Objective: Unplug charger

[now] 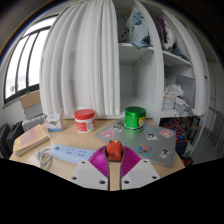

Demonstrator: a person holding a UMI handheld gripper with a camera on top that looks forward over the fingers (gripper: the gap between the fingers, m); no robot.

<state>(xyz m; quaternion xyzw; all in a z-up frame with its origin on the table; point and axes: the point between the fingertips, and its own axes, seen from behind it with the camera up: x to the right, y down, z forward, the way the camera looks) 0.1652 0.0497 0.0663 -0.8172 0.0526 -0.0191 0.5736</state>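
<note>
A small red-orange charger (115, 150) sits right at the tips of my gripper (115, 157). Both magenta pads (101, 160) press against its sides, so the gripper is shut on it. A white power strip (65, 153) lies on the wooden table (90, 140), left of the fingers and apart from the charger. The charger's underside and prongs are hidden by the fingers, so I cannot tell what is beneath it.
Beyond the fingers stand a red-lidded tub (85, 120) and a green-lidded tub (134, 117). Small cards (150, 138) lie scattered on the table to the right. A book (33, 137) lies at the left. White curtain (85, 55) and shelves (165, 60) stand behind.
</note>
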